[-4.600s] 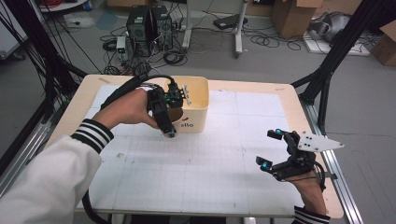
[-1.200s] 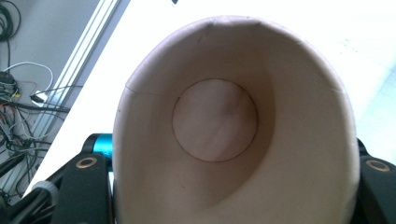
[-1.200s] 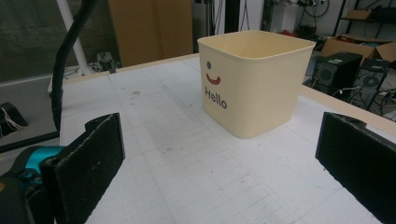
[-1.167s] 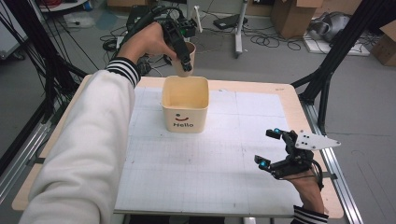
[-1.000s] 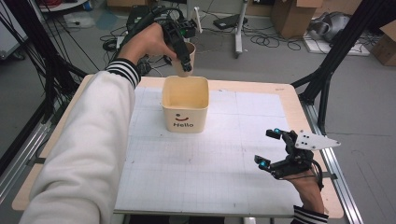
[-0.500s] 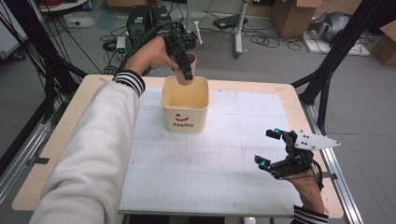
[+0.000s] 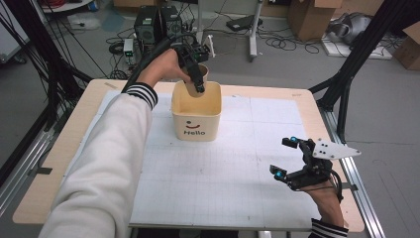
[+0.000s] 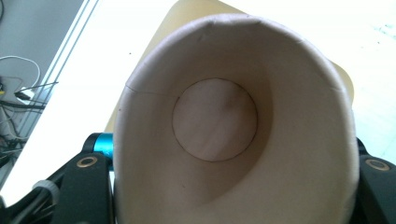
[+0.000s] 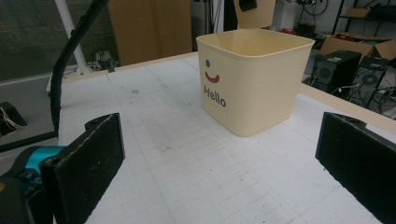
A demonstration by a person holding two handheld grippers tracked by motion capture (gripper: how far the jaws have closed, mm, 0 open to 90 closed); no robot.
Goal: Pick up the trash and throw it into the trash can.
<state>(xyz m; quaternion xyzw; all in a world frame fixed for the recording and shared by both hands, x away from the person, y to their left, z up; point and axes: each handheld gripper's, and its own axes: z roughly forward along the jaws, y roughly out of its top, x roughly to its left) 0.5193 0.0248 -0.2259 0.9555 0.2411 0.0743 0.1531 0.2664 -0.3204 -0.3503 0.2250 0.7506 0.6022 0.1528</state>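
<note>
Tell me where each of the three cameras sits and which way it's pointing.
High view: above the person's side, looking forward and down on the table; both sleeves, left tool and right tool show.
Left gripper view: rides the left tool, looking into the paper cup it grips.
Right gripper view: rides the right tool, looking level across at the bin; open jaws show.
Shared: all show the bin.

You have one paper cup [image 7: 197, 79], one cream bin [image 7: 196, 112] marked "Hello", and one counter [image 7: 257, 163] under them. You hold two hand-held grippers: the left hand-held gripper [image 7: 196, 82] and the right hand-held gripper [image 7: 286, 157]. Behind the counter stand three cardboard boxes [image 7: 309, 11].
</note>
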